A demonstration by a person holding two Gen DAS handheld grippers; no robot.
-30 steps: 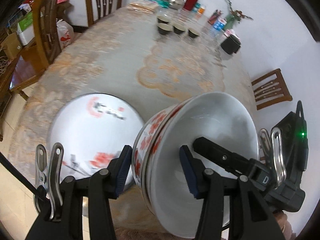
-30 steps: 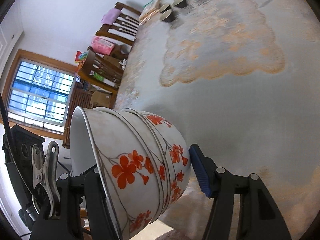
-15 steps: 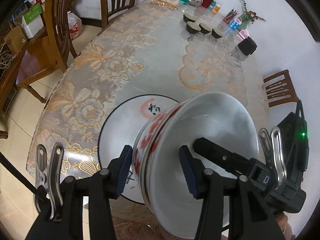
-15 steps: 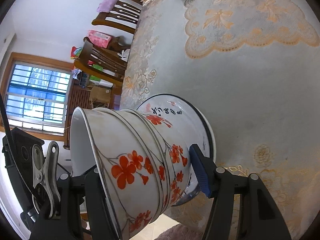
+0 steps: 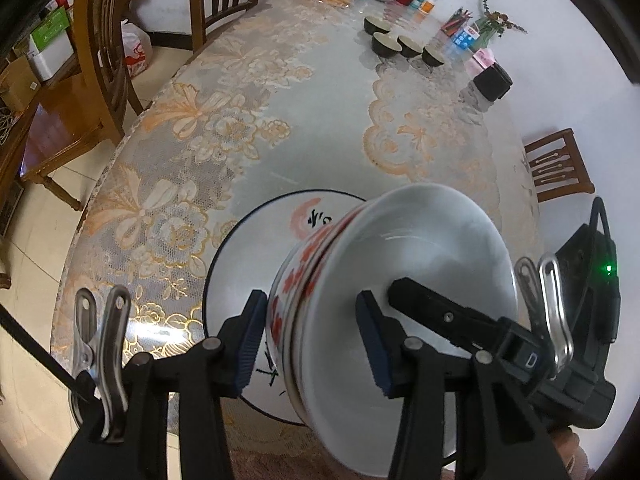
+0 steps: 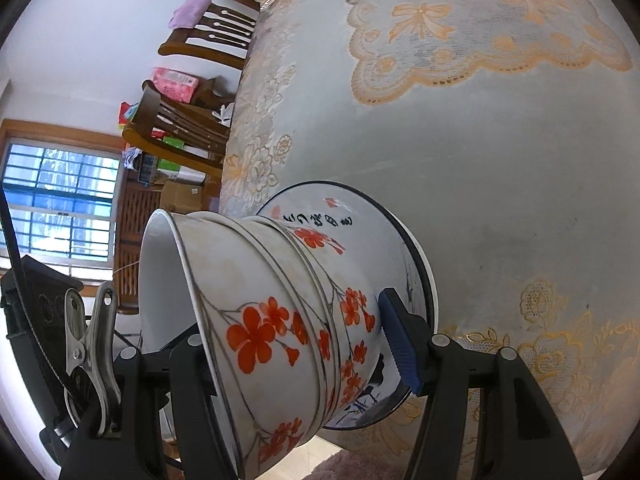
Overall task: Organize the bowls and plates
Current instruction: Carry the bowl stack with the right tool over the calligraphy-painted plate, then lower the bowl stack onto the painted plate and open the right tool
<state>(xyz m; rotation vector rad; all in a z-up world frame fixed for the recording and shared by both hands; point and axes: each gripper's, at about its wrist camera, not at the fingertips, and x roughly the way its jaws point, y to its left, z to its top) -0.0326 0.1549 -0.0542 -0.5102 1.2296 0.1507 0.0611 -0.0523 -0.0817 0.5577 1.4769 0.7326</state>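
A stack of white bowls with red blossoms (image 5: 400, 280) (image 6: 280, 320) is held between both grippers, tilted on its side. My left gripper (image 5: 312, 340) is shut on the stack, one pad inside the top bowl and one on the outer wall. My right gripper (image 6: 288, 340) is shut on it from the other side; its arm reaches into the bowl in the left wrist view (image 5: 452, 316). A large white plate with a dark rim and black writing (image 5: 248, 272) (image 6: 352, 224) lies on the table near its front edge, just below the stack.
The round table has a floral lace cloth (image 5: 248, 128) (image 6: 500, 140). Several small dark cups (image 5: 400, 44), a kettle, bottles and a black box (image 5: 492, 80) stand at the far side. Wooden chairs (image 5: 100, 52) (image 6: 212, 28) ring the table.
Both grippers with the bowl stack have pulled back and risen; the plate now sits directly under the stack instead of to its left, and more of the table shows.
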